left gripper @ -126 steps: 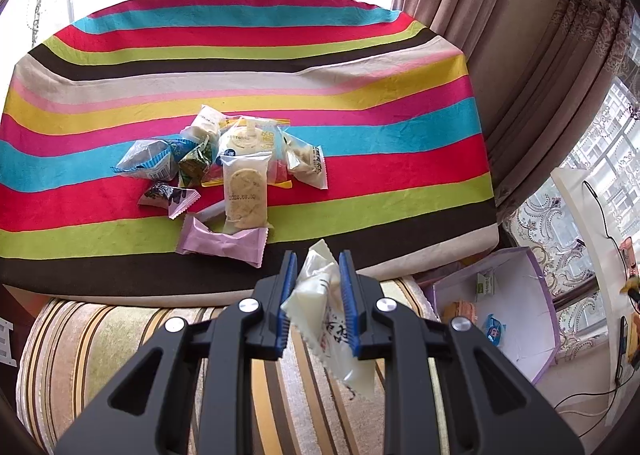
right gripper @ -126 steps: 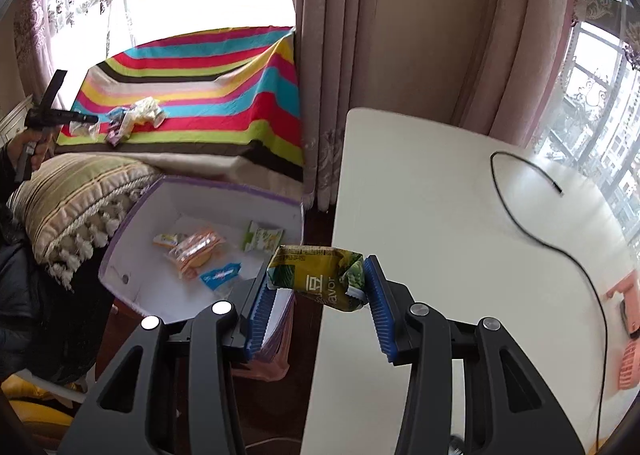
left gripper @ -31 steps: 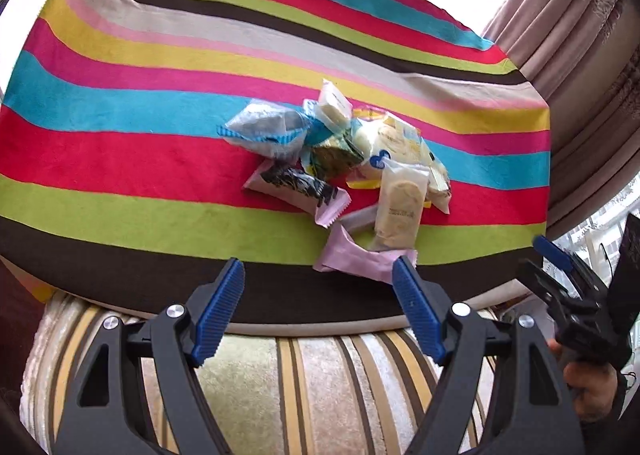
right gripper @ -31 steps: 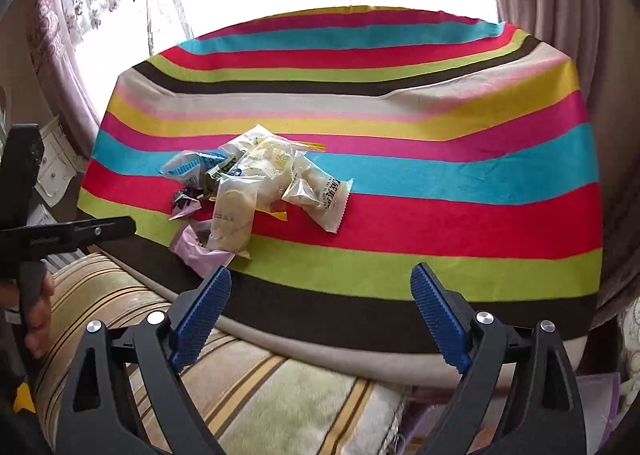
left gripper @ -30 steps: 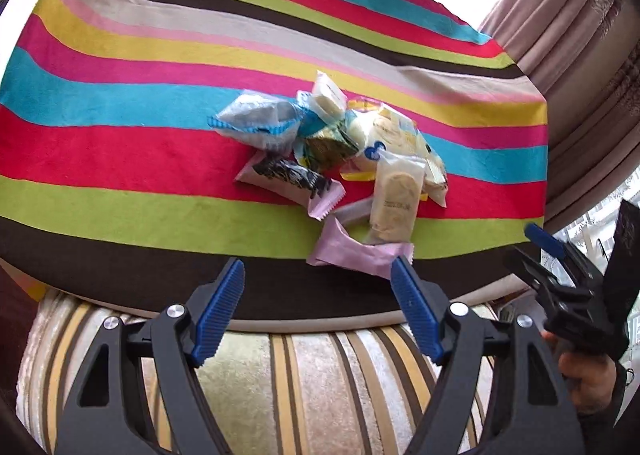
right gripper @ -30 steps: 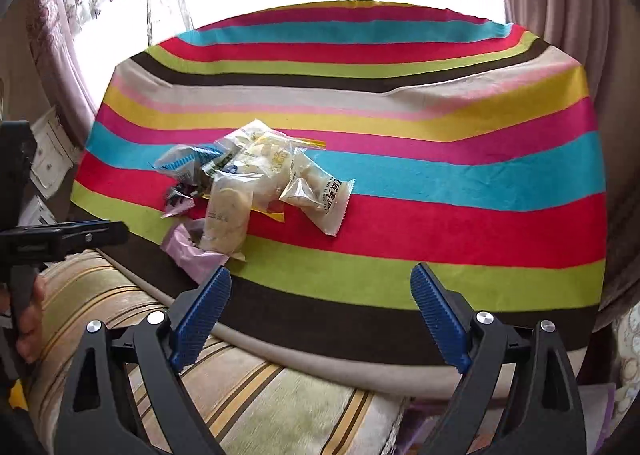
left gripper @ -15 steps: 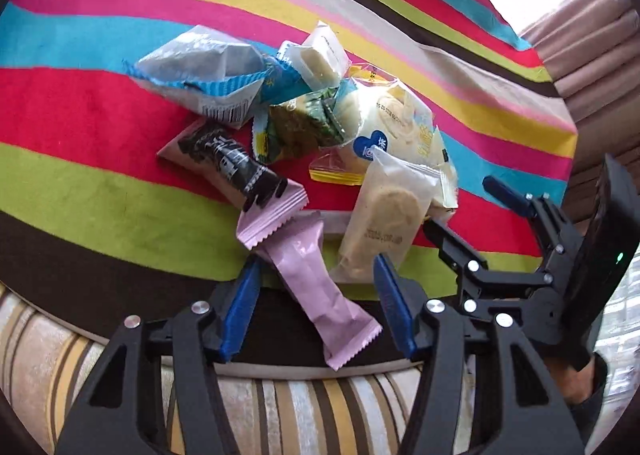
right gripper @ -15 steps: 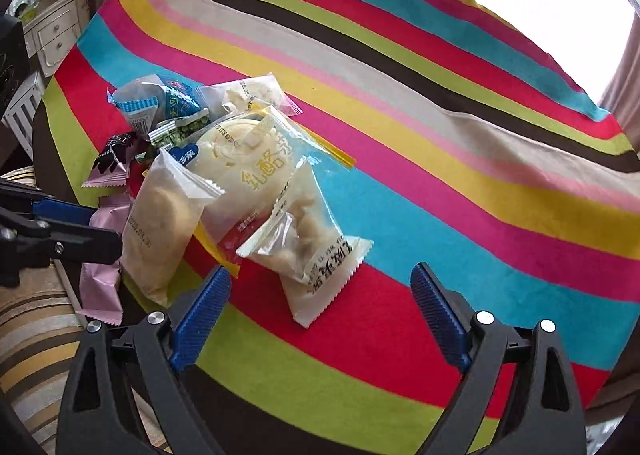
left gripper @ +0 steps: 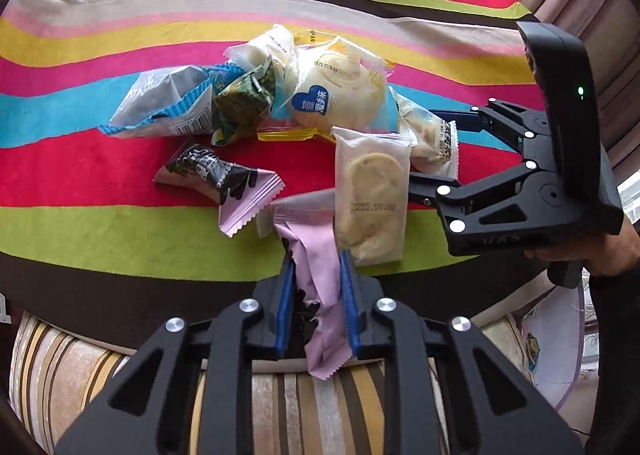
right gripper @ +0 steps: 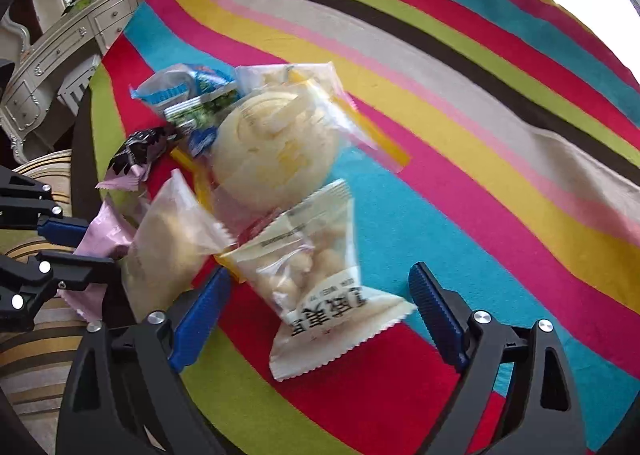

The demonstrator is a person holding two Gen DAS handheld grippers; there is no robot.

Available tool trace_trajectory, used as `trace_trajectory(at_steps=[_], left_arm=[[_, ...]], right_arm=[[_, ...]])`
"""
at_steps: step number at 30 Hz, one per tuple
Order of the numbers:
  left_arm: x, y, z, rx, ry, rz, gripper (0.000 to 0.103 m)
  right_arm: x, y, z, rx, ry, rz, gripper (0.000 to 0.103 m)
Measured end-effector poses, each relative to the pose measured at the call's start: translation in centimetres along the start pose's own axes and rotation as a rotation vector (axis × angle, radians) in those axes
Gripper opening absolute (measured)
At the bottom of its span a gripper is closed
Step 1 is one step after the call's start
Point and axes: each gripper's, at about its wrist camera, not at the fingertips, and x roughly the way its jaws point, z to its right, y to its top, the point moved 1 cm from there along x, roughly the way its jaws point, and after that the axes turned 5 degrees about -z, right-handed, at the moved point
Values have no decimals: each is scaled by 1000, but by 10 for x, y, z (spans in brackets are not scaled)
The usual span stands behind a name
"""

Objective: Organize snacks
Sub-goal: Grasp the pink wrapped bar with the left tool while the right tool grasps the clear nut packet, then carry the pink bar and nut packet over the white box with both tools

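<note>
The pink packet (left gripper: 320,279) is clamped between the fingers of the left gripper (left gripper: 317,267) at the near edge of the striped cloth (left gripper: 120,215). The clear nut packet (right gripper: 320,287) is straddled by the wide-open right gripper (right gripper: 316,319). A striped cushion (left gripper: 60,375) lies below; a carved cabinet (right gripper: 52,51) is seen far left.

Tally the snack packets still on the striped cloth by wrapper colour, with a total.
Pink or lilac wrappers: 2
Clear or white wrappers: 4
Blue-trimmed silver: 1
Green: 1
Total: 8
</note>
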Motion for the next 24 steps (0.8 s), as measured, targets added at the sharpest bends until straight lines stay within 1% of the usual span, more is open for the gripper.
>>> trace_trajectory(at_steps=[1, 3, 4, 5, 7, 9, 11, 16, 20, 24], left_arm=[[1, -1, -3, -9, -13, -13, 23], [2, -3, -7, -19, -32, -30, 29], [1, -3, -6, -13, -36, -31, 35], [1, -3, -5, 0, -24, -32, 38], [3, -4, 1, 31, 8, -32, 38], [4, -5, 7, 64, 49, -35, 37], [3, -7, 5, 61, 75, -32, 21], [-6, -12, -13, 12, -17, -21, 20], [-21, -20, -18, 7, -36, 16, 20], [-37, -30, -15, 20, -55, 40, 20]], right_arm=[[-1, -2, -2, -3, 3, 14, 81], [-3, -6, -3, 8, 2, 30, 73], [-4, -7, -1, 17, 1, 35, 69], [-4, -6, 2, 25, -1, 38, 64], [-7, -9, 5, 37, 3, 43, 59], [-10, -13, 7, 54, 5, 46, 58], [-14, -17, 7, 74, 0, 55, 57], [-27, -33, 7, 179, -12, 80, 54], [-48, -55, -2, 231, -21, 127, 54], [-79, -81, -16, 262, -63, 155, 54]])
